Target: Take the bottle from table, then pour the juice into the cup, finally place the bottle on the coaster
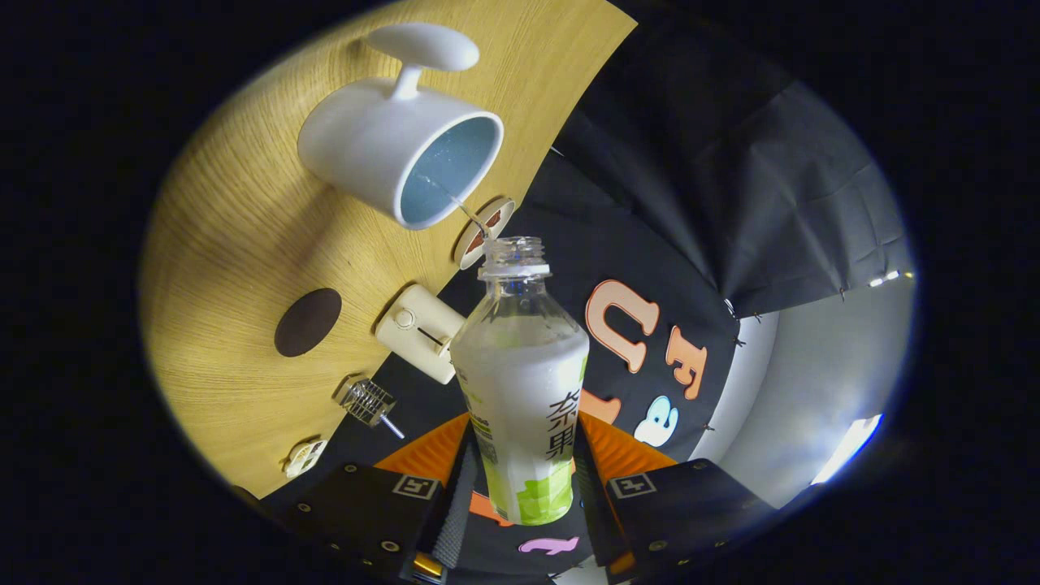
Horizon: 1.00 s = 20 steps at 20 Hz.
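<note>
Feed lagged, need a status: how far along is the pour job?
Done: bottle is off the table, clamped in the gripper, cap off. In hand: a thin stream runs from its mouth into the white cup. Left: set the bottle on the dark coaster.

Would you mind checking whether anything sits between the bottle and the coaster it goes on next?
Nothing visible does. The gripper is shut on the bottle, tilted at the cup. The dark coaster lies bare on the table, the cream box beside it.

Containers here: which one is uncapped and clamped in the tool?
The bottle, gripped between both fingers of the tool and pouring; the white cup stands apart on the table.
</note>
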{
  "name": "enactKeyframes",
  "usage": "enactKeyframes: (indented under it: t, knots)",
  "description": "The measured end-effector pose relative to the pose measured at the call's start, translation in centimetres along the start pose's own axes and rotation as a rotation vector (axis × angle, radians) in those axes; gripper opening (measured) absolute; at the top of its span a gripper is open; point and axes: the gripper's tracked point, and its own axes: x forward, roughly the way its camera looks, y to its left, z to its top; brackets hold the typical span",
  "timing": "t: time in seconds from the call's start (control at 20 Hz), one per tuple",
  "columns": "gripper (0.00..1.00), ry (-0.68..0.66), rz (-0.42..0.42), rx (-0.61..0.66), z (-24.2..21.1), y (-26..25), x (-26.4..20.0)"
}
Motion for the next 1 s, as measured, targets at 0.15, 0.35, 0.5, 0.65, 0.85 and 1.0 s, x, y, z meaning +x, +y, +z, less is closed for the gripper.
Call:
enactKeyframes:
  t: [0.15,0.35,0.5,0.65,0.85,1.0]
  knots:
    - [0.61,-0.007,-0.011,-0.001,0.2,-0.7,0.1]
    - [0.61,-0.013,-0.012,0.001,0.4,-1.0,0.1]
    - [0.61,-0.015,-0.006,0.009,0.7,-0.9,0.1]
    - [0.61,-0.013,-0.001,0.031,1.0,-0.6,0.2]
    - [0.61,-0.017,0.015,0.063,1.2,-0.3,0.1]
    - [0.61,-0.01,0.059,0.126,1.3,0.6,0.1]
